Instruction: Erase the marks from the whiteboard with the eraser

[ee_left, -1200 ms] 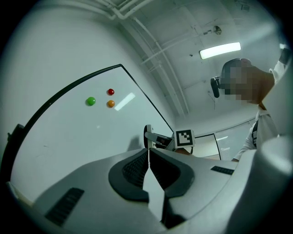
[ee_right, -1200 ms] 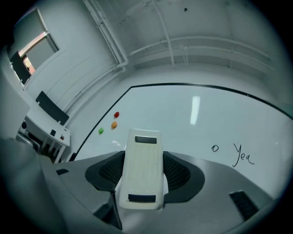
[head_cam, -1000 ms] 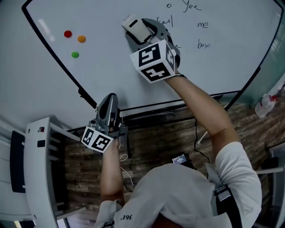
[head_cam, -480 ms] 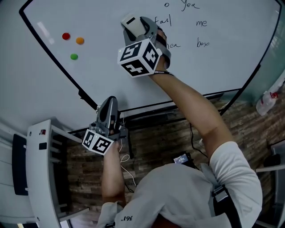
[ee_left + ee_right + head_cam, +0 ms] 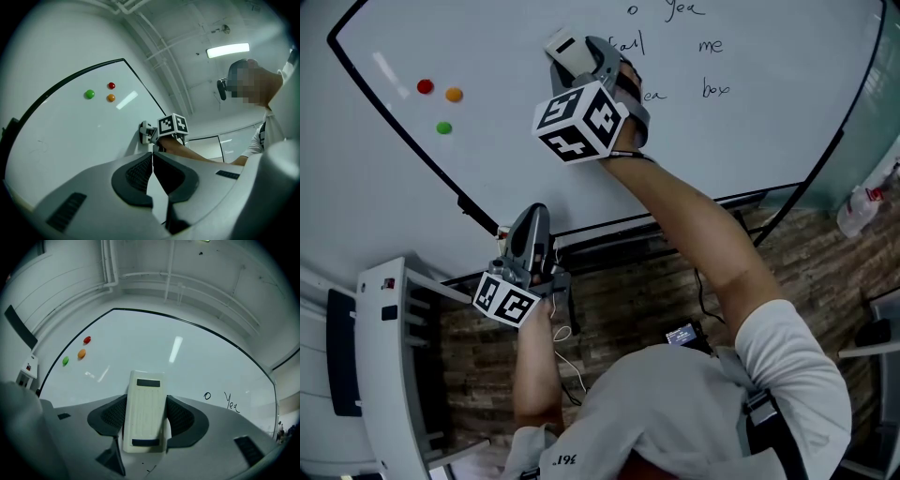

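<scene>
Wall-mounted whiteboard [image 5: 750, 141], handwritten marks [image 5: 712, 45] upper right. Eraser [image 5: 146, 394] clamped by long sides in right gripper [image 5: 146, 420], against board beside writing. Likely light, rigid shell, soft face; side grip suits. Left gripper [image 5: 152, 176] closed, empty, low.

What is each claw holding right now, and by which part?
The right claw grips the white eraser by its two long sides. The left claw is shut, with nothing between its jaws.
</scene>
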{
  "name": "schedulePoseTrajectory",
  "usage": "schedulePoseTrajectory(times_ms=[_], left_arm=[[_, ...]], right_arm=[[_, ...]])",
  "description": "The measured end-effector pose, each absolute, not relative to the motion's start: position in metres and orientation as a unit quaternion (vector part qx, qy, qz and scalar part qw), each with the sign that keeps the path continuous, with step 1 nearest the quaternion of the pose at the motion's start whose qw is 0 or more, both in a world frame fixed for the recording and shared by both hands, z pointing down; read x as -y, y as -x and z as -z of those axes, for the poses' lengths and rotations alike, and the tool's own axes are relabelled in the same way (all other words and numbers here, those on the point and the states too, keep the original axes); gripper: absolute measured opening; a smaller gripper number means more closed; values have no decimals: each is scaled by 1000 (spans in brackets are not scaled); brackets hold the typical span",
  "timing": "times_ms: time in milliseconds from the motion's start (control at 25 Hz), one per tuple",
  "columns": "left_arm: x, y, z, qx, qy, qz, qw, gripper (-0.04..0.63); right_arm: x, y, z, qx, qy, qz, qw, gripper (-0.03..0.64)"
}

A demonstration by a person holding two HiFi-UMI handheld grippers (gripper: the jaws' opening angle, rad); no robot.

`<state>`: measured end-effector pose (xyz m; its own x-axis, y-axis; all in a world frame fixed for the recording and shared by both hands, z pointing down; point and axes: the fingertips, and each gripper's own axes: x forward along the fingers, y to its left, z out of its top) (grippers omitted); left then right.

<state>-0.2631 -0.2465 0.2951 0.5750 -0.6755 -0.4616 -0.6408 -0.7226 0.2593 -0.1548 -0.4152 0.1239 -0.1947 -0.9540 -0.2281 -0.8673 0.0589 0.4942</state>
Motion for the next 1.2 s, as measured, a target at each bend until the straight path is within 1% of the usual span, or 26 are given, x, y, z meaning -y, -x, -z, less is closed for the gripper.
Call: schedulePoseTrajectory(times_ms=[520, 1200], left_arm=[[253, 222, -294, 356, -894, 271, 39, 8], [264, 154, -293, 329, -906, 263, 49, 8]], right_arm=[[418, 101, -123, 716, -641, 262, 87, 273], [423, 8, -125, 695, -668, 249, 87, 273]])
